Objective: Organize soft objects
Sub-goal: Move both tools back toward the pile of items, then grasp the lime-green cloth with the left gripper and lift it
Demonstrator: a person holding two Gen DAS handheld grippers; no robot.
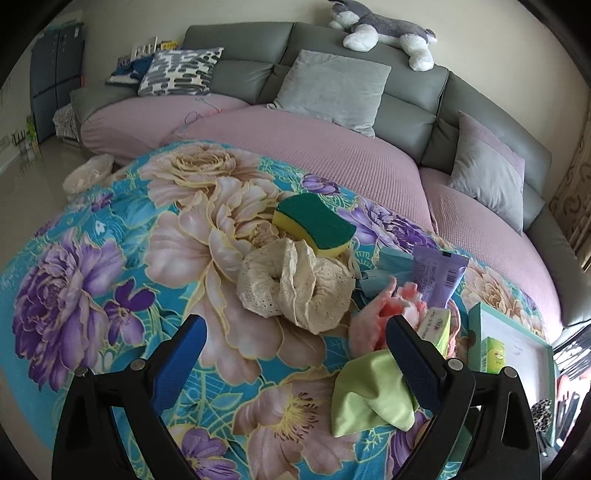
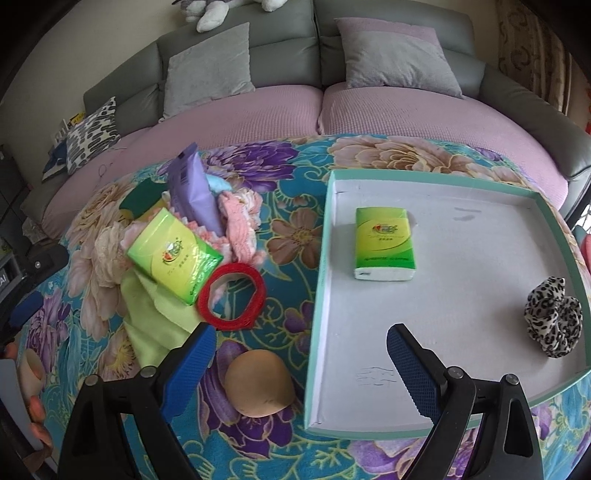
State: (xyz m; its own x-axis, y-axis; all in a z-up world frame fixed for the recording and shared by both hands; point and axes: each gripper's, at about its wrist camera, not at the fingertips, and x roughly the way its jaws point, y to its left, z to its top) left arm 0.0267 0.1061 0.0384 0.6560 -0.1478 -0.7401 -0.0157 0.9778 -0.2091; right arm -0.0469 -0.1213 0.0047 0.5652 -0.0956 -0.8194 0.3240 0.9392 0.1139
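My left gripper (image 1: 295,328) is open just short of a cream lace scrunchie (image 1: 291,282) on the floral cloth. Behind the scrunchie lies a yellow-green sponge (image 1: 314,223). A pink knit piece (image 1: 384,314), a purple tube (image 1: 437,275) and a green cloth (image 1: 369,397) sit to its right. My right gripper (image 2: 301,334) is open above the left rim of a white tray (image 2: 461,332). The tray holds a green tissue pack (image 2: 382,242) and a leopard scrunchie (image 2: 552,319). A tan sponge ball (image 2: 258,384), a red ring (image 2: 232,297) and a second tissue pack (image 2: 173,254) lie left of the tray.
A grey sofa (image 1: 406,103) with pink seat covers and cushions runs behind the table. A plush husky (image 1: 384,29) lies on its backrest. The floor (image 1: 26,184) shows at the far left, past the table's edge.
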